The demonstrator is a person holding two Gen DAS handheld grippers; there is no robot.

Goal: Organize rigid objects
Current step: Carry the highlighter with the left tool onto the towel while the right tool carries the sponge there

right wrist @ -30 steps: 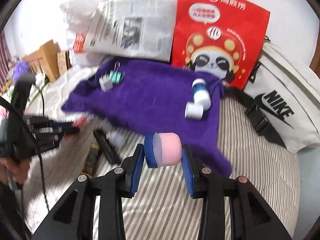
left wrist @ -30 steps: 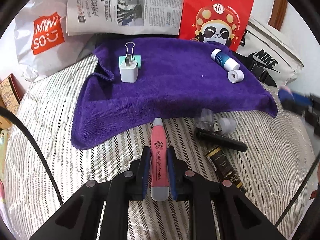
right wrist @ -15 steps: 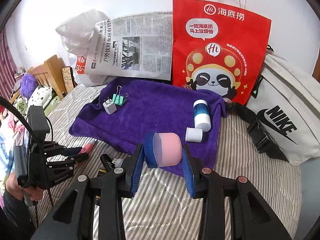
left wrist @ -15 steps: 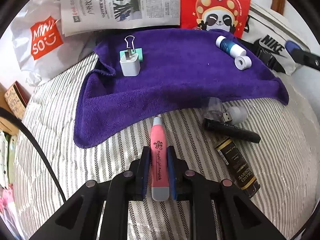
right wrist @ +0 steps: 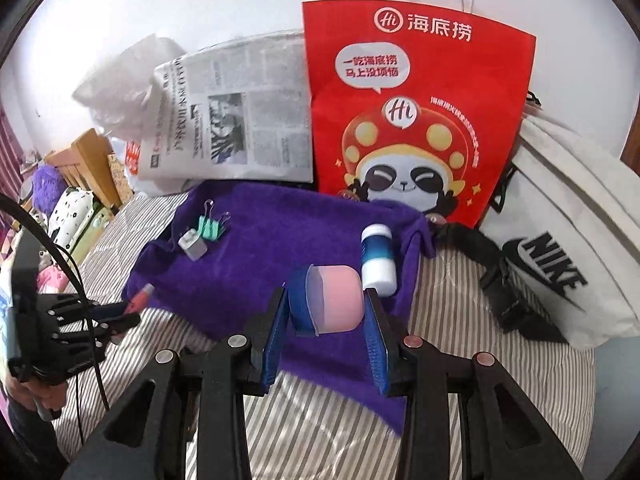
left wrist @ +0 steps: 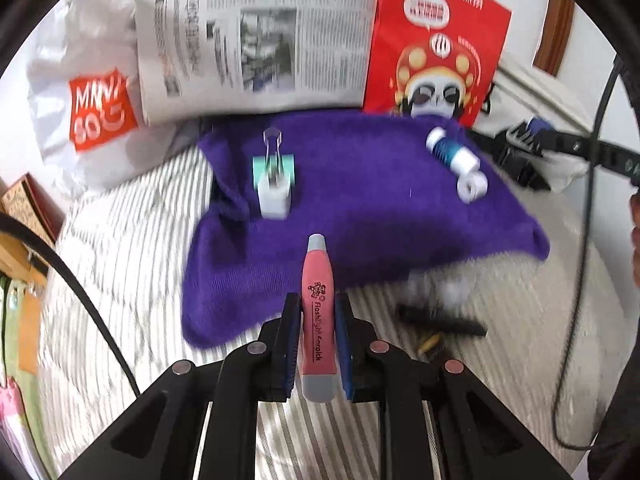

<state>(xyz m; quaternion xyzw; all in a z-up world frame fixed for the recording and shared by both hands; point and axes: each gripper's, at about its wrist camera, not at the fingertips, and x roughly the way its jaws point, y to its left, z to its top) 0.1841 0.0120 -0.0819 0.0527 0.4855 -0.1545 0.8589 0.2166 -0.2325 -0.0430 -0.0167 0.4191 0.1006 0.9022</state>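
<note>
The pink flashlight pen is clamped by the left gripper above the near edge of the purple towel, its lower end cut off between the pads. The pink jar is squeezed by the right gripper, and the small white roll is hidden behind it. At 3 o'clock from the pen, the dark things on the striped bed are blurred and cannot be identified.

Purple towel: fuzzy matt cloth. Bedsheet: striped woven fabric, matt. Pink flashlight: smooth plastic, slight sheen, grey caps. Pink jar: glossy plastic, translucent lid. Red bag: smooth printed paper. Newspaper: matt paper. Binder clip: green body, wire metal handles. White charger: smooth plastic.
</note>
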